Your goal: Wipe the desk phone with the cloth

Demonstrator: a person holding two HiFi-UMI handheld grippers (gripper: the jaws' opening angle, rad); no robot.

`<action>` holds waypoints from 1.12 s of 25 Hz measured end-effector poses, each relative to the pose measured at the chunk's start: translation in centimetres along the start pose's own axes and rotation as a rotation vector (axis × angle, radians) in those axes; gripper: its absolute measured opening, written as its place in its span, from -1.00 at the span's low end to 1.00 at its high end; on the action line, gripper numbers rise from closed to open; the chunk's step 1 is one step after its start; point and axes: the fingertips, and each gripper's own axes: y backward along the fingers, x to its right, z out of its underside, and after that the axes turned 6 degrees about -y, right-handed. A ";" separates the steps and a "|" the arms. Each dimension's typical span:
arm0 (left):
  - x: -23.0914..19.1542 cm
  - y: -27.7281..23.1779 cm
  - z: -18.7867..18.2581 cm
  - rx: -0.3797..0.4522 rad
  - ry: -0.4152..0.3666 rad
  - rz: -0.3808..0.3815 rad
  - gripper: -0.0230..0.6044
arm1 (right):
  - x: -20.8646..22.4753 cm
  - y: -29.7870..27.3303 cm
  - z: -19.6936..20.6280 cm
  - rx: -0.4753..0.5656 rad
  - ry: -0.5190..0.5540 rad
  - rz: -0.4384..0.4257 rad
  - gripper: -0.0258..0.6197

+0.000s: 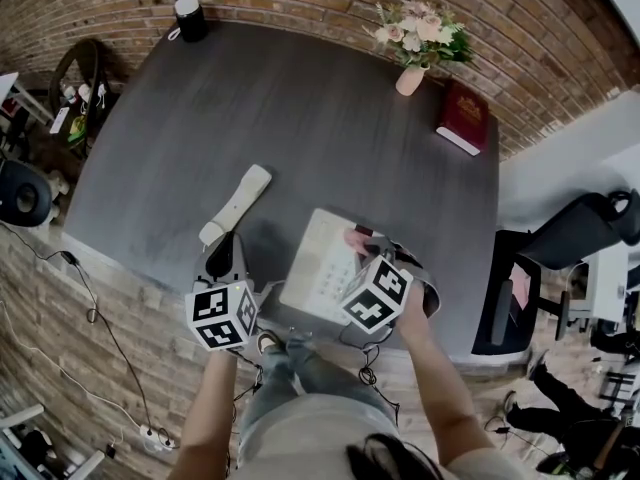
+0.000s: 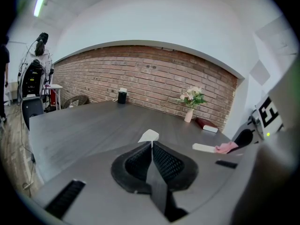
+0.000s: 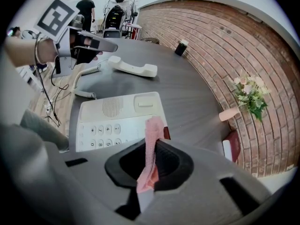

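**Grippers.** Your right gripper (image 3: 153,144) has its jaws clamped on the pink cloth (image 3: 153,128). A short fold of the cloth stands out beyond the tips, over the near right edge of the desk phone base (image 1: 318,263). Your left gripper (image 2: 151,145) has its jaws pressed together with nothing between them. It is parked on the near edge of the desk (image 1: 300,118), at about eight o'clock from the base.

**Task items.** The base sits at the near edge of the desk in front of you. The handset (image 1: 238,201) is off the cradle and lies flat on the desk at ten o'clock from the base, just past the left jaw tips.

**Step in hand (judgement).** You appear to be wiping the base.
- Only a little cloth is exposed, so tilt the right gripper to bring fabric, not jaw plastic, onto the casing.
- Work in overlapping strokes from the six o'clock edge toward twelve.
- Press lightly over the keys.
- The base looks light and may slide. Steady it with the left gripper at its nine o'clock side if it does.

**Markings.** Keypad digits are partly legible, with 1, 4, 5, 8 and 0 readable. No brand name can be read. The red book (image 1: 462,116), at one o'clock on the desk, shows no legible title.
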 end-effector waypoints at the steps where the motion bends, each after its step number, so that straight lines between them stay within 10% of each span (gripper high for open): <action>1: 0.0 0.1 0.1 -0.001 0.000 0.001 -0.89 | -0.1 0.0 0.1 0.000 -0.001 0.000 -0.85; 28: -0.1 1.7 1.6 -0.022 -0.014 0.019 -0.89 | -3.0 0.3 1.2 -0.013 -0.008 -0.019 -0.85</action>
